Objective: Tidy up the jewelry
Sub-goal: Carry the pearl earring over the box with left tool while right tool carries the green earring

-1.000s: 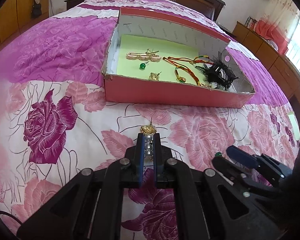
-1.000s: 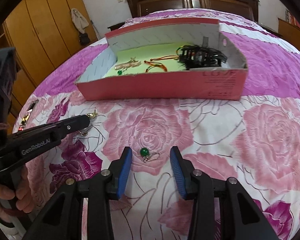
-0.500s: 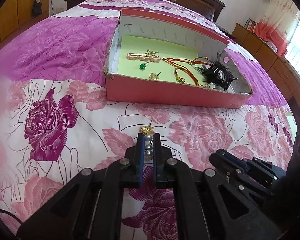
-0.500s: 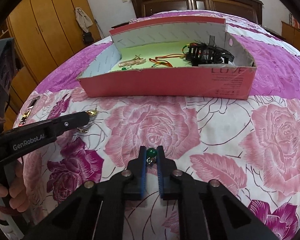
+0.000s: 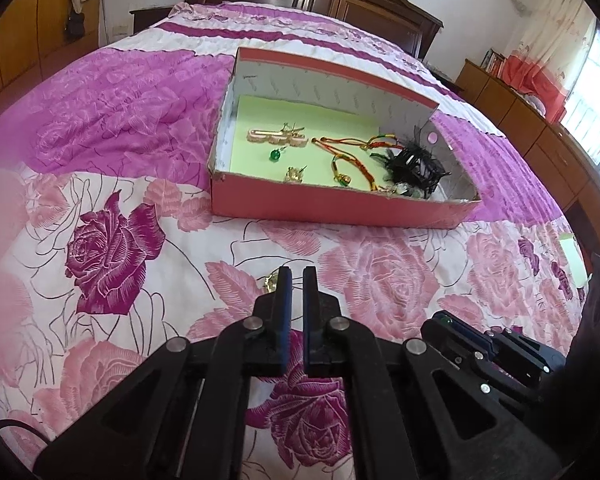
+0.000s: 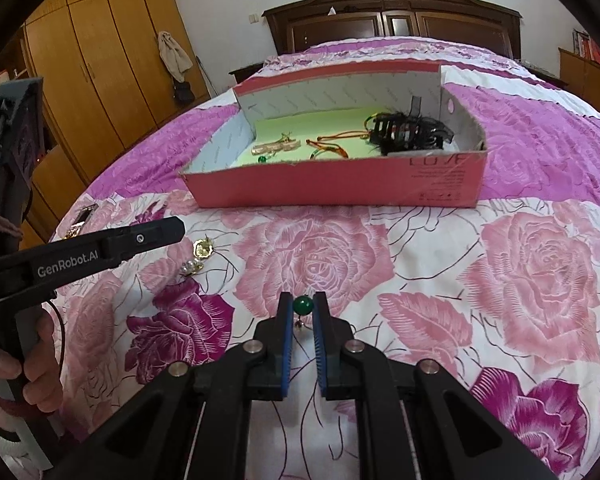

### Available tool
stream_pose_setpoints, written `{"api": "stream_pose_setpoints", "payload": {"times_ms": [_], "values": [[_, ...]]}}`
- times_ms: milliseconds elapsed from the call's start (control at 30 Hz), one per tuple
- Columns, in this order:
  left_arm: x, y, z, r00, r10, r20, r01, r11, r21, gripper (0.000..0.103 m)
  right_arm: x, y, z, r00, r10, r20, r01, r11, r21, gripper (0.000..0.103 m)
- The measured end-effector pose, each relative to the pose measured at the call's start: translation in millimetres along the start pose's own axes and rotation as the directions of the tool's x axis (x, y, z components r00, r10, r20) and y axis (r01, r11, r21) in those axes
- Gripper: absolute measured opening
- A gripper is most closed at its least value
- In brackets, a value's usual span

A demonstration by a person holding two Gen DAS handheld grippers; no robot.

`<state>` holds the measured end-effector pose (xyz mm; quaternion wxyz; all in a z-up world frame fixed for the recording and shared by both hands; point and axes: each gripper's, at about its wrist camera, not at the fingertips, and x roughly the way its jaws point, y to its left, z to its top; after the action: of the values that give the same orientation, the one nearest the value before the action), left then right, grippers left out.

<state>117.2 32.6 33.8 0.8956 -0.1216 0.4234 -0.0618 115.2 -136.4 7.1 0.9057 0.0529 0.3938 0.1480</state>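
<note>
On the bed, near the pink shoebox [image 6: 340, 188], the left tongs [image 5: 293, 276] are clenched with nothing visibly between them, a gold earring [image 6: 202, 249] lying just beside their tips. Rightward, the right tongs [image 6: 302, 306] have just closed, grasping a green bead earring [image 6: 302, 305].

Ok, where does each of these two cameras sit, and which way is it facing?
Left wrist: sits on the left tongs, which are shut, and looks forward and down across the bedspread to the pink box; the right tongs show at lower right.
Right wrist: sits on the right tongs, whose jaws have just been closing with the green bead earring between them, and faces the same box; the left tongs and the hand holding them show at left.
Shared: the box, the bedspread and each other's tongs.
</note>
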Motion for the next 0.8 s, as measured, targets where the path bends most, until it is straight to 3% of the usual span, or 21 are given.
{"api": "stream_pose_setpoints", "payload": {"times_ms": [800], "values": [[-40, -16, 7, 0.995, -0.044, 0.092, 0.042, 0.999, 0.022, 0.000, -47, 10, 8, 0.992, 0.019, 0.128, -0.017, 1.000, -0.013, 0.011]]}}
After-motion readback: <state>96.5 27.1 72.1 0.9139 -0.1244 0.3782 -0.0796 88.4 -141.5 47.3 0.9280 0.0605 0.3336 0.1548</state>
